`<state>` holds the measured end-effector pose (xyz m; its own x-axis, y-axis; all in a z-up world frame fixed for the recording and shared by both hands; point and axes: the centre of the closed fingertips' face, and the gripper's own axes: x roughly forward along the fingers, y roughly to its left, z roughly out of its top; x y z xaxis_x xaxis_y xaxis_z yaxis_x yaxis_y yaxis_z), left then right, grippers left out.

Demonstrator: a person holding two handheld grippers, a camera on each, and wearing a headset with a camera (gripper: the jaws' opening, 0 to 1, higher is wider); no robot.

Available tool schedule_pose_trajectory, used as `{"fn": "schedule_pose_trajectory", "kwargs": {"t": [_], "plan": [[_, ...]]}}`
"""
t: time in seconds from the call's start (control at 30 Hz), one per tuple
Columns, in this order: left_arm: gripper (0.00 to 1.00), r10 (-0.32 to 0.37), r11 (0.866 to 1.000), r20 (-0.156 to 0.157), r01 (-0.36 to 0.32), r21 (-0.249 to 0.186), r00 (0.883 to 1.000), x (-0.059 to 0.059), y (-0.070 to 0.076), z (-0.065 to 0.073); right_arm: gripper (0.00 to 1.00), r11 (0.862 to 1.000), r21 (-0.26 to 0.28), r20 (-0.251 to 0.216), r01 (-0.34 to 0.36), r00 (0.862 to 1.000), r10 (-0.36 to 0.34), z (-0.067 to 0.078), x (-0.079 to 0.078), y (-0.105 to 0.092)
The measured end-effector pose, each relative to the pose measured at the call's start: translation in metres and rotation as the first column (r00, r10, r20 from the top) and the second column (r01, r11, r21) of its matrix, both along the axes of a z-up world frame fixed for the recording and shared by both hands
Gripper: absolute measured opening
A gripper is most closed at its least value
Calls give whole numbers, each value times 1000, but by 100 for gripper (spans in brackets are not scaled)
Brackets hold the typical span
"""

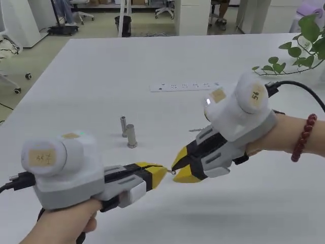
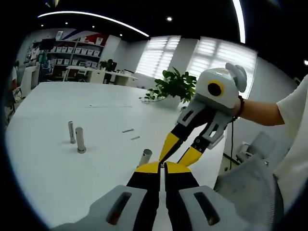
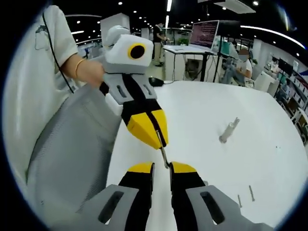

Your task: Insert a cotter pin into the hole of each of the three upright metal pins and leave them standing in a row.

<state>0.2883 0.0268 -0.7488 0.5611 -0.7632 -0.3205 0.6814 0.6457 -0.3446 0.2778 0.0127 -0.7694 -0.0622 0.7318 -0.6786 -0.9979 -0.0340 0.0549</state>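
Where the two grippers meet nearest me over the white table point(image 1: 91, 66), my left gripper point(image 1: 163, 170) is clenched on a cotter pin point(image 3: 163, 150), and the thin wire sticks out past its yellow tips. My right gripper point(image 1: 174, 172) faces it from the right, tip to tip. In the right gripper view its jaws stand a little apart with the free end of the wire in the gap between them, so I read it as released rather than pinching.

Just beyond the tips, in the left gripper view, one metal pin point(image 2: 145, 156) stands on the table. I cannot tell whether it is quite upright.

Farther out and to the left, two more metal pins point(image 1: 131, 135) stand upright just beside each other, one a little farther away than the other. Spare cotter pins point(image 2: 127, 130) lie flat on the table to the right of that pair.

At the far side a white power strip point(image 1: 185, 86) lies across the table. A green plant point(image 1: 304, 40) leans in at the far right corner.
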Motion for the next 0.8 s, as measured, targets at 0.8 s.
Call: {"fn": "schedule_pose_trajectory", "kwargs": {"t": [0.8], "plan": [[0,-224,974,72,221,39,972,-26,-19,3,13,994,91,-224,-58,971,77,-1,-30,-9]]}}
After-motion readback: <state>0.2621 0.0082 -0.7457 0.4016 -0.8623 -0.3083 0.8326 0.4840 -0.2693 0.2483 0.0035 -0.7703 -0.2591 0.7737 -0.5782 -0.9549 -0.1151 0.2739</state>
